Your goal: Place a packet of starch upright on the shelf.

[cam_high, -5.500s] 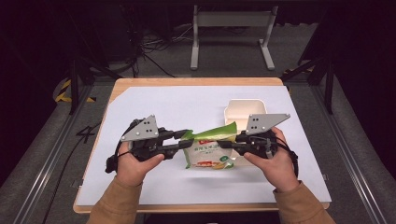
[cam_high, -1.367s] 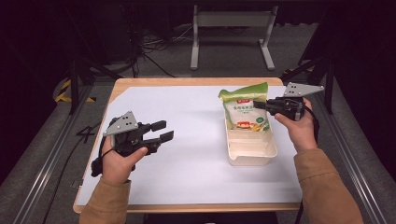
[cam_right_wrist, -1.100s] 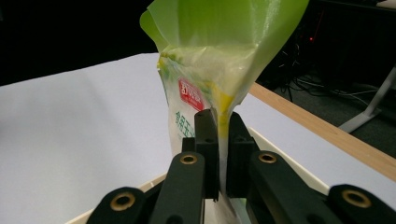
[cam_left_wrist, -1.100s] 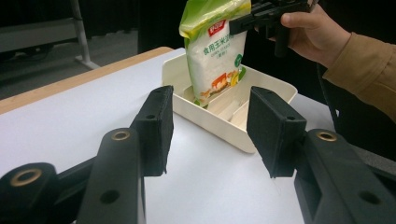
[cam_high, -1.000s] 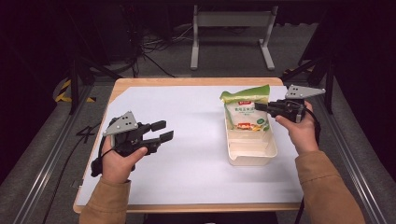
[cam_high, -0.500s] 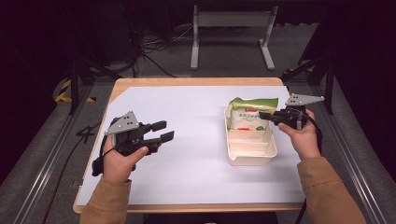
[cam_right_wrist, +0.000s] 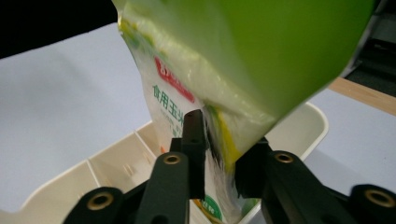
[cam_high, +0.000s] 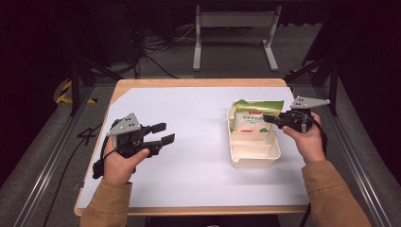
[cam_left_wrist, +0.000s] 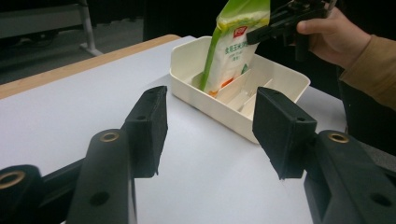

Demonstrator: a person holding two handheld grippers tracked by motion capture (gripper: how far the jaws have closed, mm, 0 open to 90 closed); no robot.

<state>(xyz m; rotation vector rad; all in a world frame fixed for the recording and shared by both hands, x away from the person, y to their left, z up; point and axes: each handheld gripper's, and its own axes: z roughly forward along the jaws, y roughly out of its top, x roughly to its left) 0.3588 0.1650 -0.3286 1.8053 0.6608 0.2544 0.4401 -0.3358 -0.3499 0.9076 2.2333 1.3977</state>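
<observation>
pouch [cam_high: 255, 120] lowered into tray [cam_high: 255, 158], far compartment

The bag [cam_right_wrist: 233, 60] was glossy, crinkled plastic film; the cream tray [cam_high: 255, 158] looked like smooth matt plastic. The worktop [cam_high: 198, 82] showed a wooden edge under a smooth, matt white sheet [cam_high: 198, 123].

A white sheet [cam_high: 198, 123] covers the wooden table [cam_high: 189, 83]; cables [cam_high: 156, 52] lie beyond.
</observation>
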